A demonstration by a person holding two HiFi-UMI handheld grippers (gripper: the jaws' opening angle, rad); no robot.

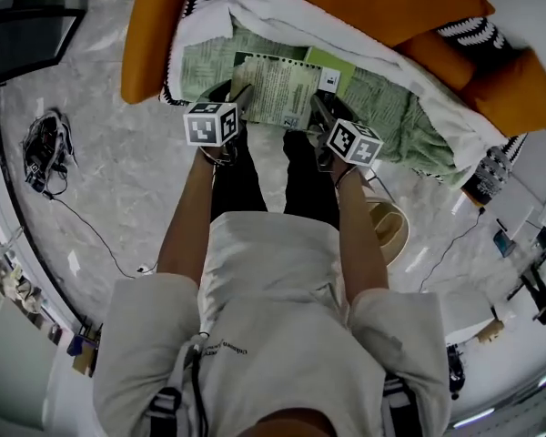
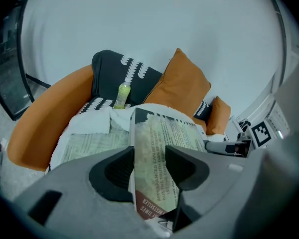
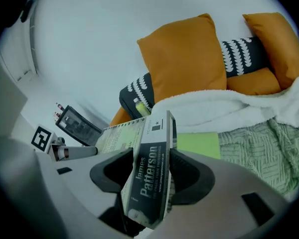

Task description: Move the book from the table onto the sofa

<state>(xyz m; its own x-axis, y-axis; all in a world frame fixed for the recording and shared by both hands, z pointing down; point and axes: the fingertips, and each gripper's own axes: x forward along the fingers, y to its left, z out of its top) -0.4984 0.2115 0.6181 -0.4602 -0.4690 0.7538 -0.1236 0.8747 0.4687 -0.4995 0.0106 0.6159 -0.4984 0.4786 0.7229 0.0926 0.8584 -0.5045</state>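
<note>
Two sides of the book (image 1: pixel 278 87) are gripped in the head view, left gripper (image 1: pixel 239 96) and right gripper (image 1: pixel 317 109) flanking it over the sofa (image 1: pixel 150 44)'s green blanket (image 1: pixel 396 107); left gripper view: jaws clamped on the book's edge; right gripper view: jaws clenched on its spine, orange cushion (image 3: pixel 189 54) beyond.

Sofa (image 1: pixel 150 44) back off-frame above; book's (image 2: pixel 157 133) near end behind left claw (image 2: pixel 150 156)
</note>
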